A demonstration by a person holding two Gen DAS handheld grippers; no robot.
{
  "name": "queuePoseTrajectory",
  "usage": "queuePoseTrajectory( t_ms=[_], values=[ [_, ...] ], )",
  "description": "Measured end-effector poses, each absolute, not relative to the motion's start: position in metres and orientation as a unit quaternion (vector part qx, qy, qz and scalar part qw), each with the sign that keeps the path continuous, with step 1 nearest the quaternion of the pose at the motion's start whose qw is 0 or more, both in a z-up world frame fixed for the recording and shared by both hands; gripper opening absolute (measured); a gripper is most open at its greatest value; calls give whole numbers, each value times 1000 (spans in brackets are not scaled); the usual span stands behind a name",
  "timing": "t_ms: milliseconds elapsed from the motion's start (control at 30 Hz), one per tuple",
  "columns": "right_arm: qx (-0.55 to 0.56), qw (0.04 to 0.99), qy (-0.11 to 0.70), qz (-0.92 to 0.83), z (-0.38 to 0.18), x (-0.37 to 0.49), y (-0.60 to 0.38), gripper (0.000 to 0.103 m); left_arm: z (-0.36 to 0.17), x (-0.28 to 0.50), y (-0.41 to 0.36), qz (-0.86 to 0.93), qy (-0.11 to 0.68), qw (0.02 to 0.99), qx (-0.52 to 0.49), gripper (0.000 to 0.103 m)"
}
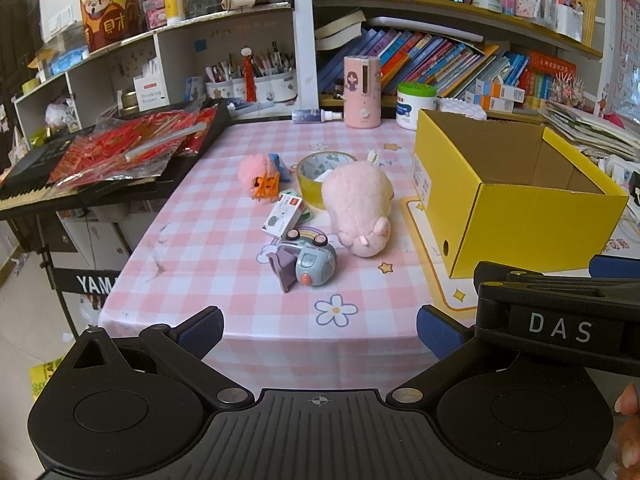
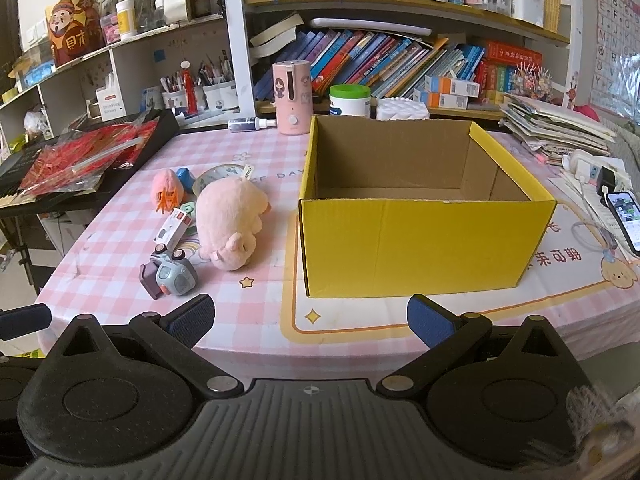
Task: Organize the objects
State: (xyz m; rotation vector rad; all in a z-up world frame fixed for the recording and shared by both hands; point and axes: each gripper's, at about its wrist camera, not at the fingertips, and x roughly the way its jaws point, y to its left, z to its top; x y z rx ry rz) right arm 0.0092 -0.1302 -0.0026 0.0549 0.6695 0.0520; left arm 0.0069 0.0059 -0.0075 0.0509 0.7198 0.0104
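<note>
A pink plush pig lies on the pink checked tablecloth. Beside it are a blue-grey toy car, a small white card box, a tape roll and a pink hair clip with orange teeth. An open yellow cardboard box stands to their right; its inside looks empty. My left gripper is open and empty at the table's near edge, short of the toy car. My right gripper is open and empty in front of the box.
A keyboard with red packets sits at the left. A pink dispenser, a spray bottle and a white tub stand at the back before bookshelves. Papers, a charger and a phone lie at the right.
</note>
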Motion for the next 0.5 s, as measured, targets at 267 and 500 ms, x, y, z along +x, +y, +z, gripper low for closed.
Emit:
queuePoseTrajectory(
  t_ms=[267,500],
  values=[
    [30,943,330,27,-2,9,-130,103,-6,8,6,5,353,935,26,103],
    [32,944,326,26,-1,8,-130,103,-5,9,5,-1,350,937,26,103]
  ],
)
